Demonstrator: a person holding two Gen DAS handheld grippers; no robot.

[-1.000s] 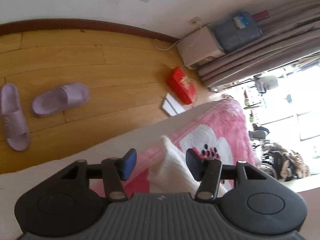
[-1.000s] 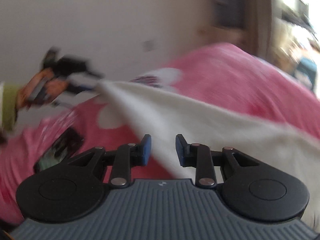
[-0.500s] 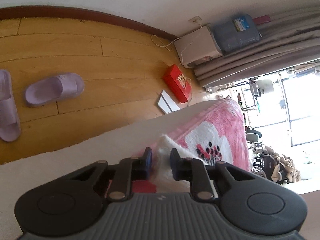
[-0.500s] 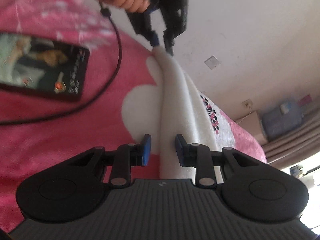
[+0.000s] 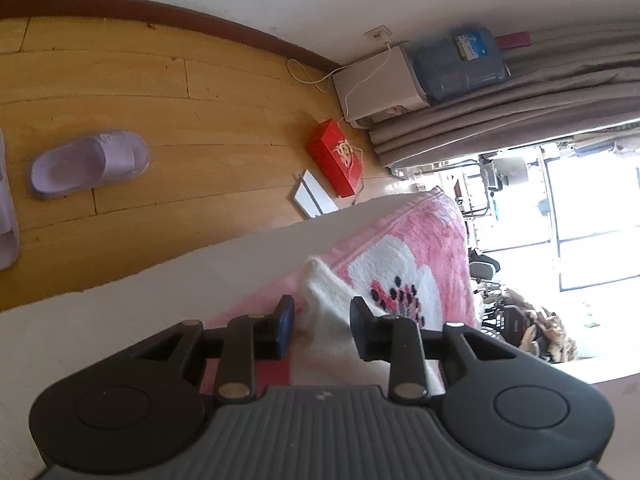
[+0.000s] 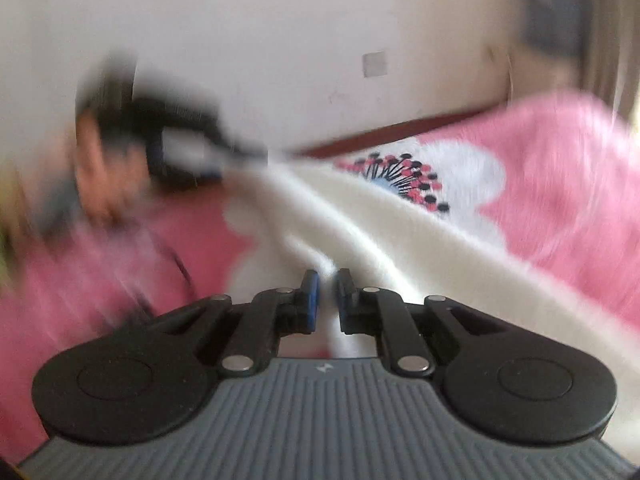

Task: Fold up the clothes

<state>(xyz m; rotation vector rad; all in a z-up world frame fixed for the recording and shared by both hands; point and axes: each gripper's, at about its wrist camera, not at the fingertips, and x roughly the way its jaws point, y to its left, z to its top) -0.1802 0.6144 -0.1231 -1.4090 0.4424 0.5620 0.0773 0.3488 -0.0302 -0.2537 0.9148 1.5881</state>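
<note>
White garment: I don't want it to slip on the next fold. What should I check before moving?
1. Right gripper closed on the white garment: ok, fingers nearly together with cloth between them.
2. Left gripper grip: cannot tell; cloth lies between its fingers, but they stand apart.
3. Garment over the pink blanket, not off the bed: ok.
4. Garment taut between the grippers: cannot tell.
5. Right wrist view sharp enough to judge: not ok, heavy motion blur.

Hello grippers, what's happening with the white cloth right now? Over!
Left gripper open around white cloth. Right gripper shut on cloth, view blurred. Cloth lies on pink blanket. Nothing in the way.
</note>
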